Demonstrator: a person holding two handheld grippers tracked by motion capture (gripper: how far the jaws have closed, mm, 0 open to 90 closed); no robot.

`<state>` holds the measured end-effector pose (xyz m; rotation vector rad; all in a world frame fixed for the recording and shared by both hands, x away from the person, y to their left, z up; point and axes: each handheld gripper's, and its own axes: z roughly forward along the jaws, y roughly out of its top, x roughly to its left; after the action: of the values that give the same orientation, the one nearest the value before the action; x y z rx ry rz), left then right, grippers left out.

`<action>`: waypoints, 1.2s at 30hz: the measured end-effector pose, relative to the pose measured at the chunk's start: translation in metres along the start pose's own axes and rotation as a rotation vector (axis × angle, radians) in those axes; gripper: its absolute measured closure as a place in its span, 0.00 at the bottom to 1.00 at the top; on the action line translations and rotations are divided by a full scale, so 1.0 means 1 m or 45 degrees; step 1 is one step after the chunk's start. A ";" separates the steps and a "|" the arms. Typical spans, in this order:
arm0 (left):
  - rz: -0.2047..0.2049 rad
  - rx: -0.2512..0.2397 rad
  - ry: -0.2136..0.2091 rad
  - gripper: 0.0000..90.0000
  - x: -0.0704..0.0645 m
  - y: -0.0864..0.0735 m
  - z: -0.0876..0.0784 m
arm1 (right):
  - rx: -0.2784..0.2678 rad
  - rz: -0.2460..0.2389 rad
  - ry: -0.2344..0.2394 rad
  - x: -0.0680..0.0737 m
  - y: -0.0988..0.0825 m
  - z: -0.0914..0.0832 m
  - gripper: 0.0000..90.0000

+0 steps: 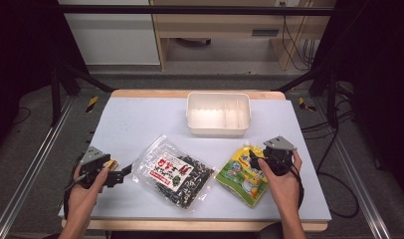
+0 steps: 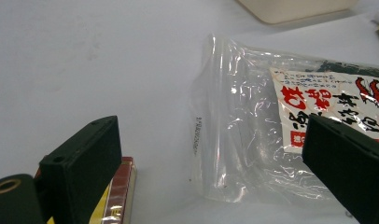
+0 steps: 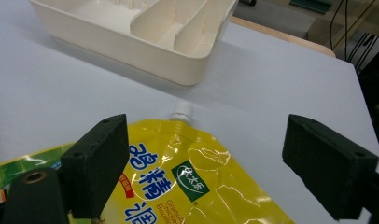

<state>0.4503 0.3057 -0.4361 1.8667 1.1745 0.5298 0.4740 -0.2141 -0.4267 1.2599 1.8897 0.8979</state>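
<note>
High view: a pale blue-grey table [image 1: 140,119] carries a cream plastic tray [image 1: 218,130] near its far edge, divided inside into one wide compartment and narrower ones to the right. Nearer the person lie two packets. A clear plastic bag [image 1: 174,173] sits left of centre, tilted, with dark dried contents and a white label bearing red characters. A yellow spouted pouch [image 1: 242,175] lies to its right, with green along one edge and blue lettering.

The left gripper [image 1: 119,176] rests low at the table's left side, held in the left hand [image 1: 88,186], its tips pointing toward the bag's near corner. In the left gripper view the jaws stand wide apart with nothing between them; the bag's [image 2: 253,126] crinkled transparent edge lies just ahead, and a small yellow and dark red flat item [image 2: 120,196] shows under the left jaw.

The right gripper [image 1: 253,158] hangs over the upper part of the pouch, held in the right hand [image 1: 282,184]. In the right gripper view its jaws are spread, straddling the pouch [image 3: 187,182] from above; whether they touch it cannot be told. The pouch's small white cap [image 3: 182,112] points toward the tray [image 3: 145,56], a little short of its wall.
</note>
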 end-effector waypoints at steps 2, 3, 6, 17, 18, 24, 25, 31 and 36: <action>-0.003 -0.006 -0.002 0.06 0.000 0.000 0.000 | 0.006 -0.008 0.001 0.000 -0.002 -0.001 0.17; -0.004 -0.009 -0.008 0.06 0.000 0.000 0.000 | 0.016 -0.022 -0.006 0.000 -0.004 0.000 0.17; -0.039 -0.025 -0.083 0.06 -0.001 0.001 0.001 | 0.022 -0.053 -0.045 -0.002 -0.012 -0.001 0.18; -0.250 0.048 -0.196 0.16 0.008 -0.002 0.007 | 0.058 -0.017 -0.053 -0.008 -0.019 0.002 0.18; -0.250 0.048 -0.196 0.18 0.008 -0.002 0.007 | 0.058 -0.017 -0.053 -0.008 -0.019 0.002 0.18; -0.352 0.099 -0.196 0.27 0.014 -0.007 0.013 | 0.082 -0.020 -0.043 -0.007 -0.019 0.003 0.18; -0.357 0.106 -0.186 0.28 0.014 -0.008 0.014 | 0.080 -0.024 -0.041 -0.007 -0.019 0.003 0.18; -0.385 0.173 -0.176 0.35 0.016 -0.013 0.019 | 0.099 -0.027 -0.030 -0.006 -0.020 0.005 0.18; -0.400 0.208 -0.183 0.41 0.017 -0.016 0.023 | 0.111 -0.028 -0.027 -0.005 -0.020 0.007 0.18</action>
<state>0.4662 0.3146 -0.4638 1.7742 1.4134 0.1266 0.4714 -0.2234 -0.4461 1.2928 1.9405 0.7951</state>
